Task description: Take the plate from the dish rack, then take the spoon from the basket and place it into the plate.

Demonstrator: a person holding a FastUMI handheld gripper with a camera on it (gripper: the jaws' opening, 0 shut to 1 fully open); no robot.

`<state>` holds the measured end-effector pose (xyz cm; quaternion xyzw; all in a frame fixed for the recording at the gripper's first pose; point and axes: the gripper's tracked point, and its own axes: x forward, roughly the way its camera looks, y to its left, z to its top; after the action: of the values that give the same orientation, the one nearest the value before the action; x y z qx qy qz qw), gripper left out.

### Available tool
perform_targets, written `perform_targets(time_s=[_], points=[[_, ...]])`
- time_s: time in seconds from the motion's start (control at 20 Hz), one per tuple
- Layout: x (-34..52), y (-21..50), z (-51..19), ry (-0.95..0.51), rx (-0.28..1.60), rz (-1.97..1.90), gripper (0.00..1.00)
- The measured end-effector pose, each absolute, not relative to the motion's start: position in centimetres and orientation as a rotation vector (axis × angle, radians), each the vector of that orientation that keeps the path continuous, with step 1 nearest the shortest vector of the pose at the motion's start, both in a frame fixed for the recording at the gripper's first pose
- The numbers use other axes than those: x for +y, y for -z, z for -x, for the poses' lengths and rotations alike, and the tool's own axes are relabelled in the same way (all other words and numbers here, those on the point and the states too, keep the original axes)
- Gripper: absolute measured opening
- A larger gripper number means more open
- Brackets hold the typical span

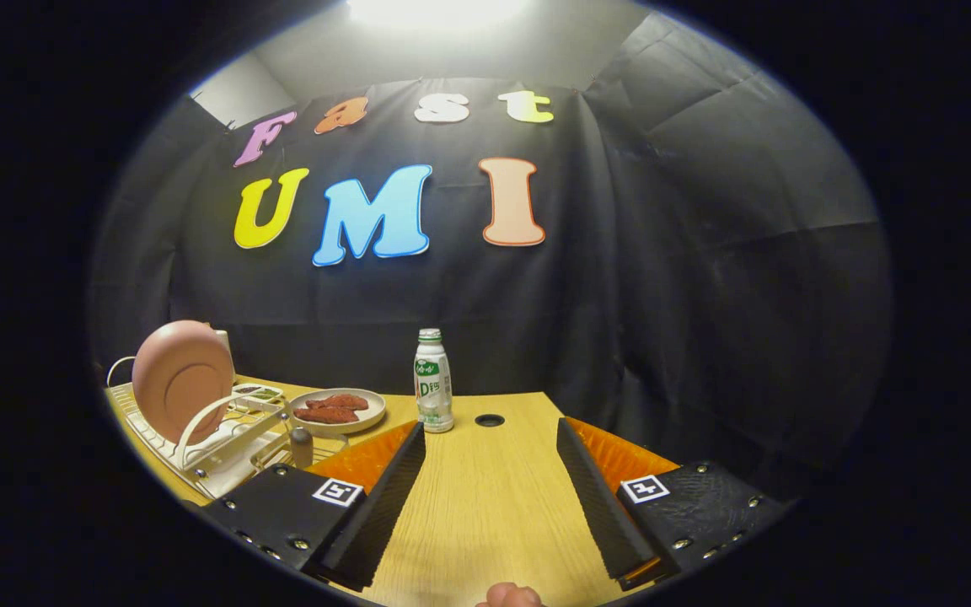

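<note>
Standing on edge in the dish rack point(199, 459), the pink plate point(182, 379) sits well off to the left of the tongs point(490, 472) and beyond their left finger. Just right of the rack lies a shallow dish of reddish food point(338, 410), and a white bottle point(433, 384) stands upright ahead of the fingers. The tongs hang wide open over bare wooden counter point(485, 506), gripping nothing.
</note>
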<state>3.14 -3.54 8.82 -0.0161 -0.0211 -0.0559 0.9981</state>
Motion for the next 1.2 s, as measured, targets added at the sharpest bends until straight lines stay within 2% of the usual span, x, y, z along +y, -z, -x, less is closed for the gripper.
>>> perform_targets(time_s=[0.3, 0.55, 0.9, 1.2], points=[[-0.5, -18.6, -0.3, 0.096, -0.069, 0.045, 0.96], [4.2, -23.3, 0.4, 0.065, -0.078, 0.058, 0.96], [13.1, -24.9, -0.5, -0.016, 0.083, 0.006, 0.96], [19.4, -23.0, -1.9, -0.005, 0.256, 0.036, 0.96]])
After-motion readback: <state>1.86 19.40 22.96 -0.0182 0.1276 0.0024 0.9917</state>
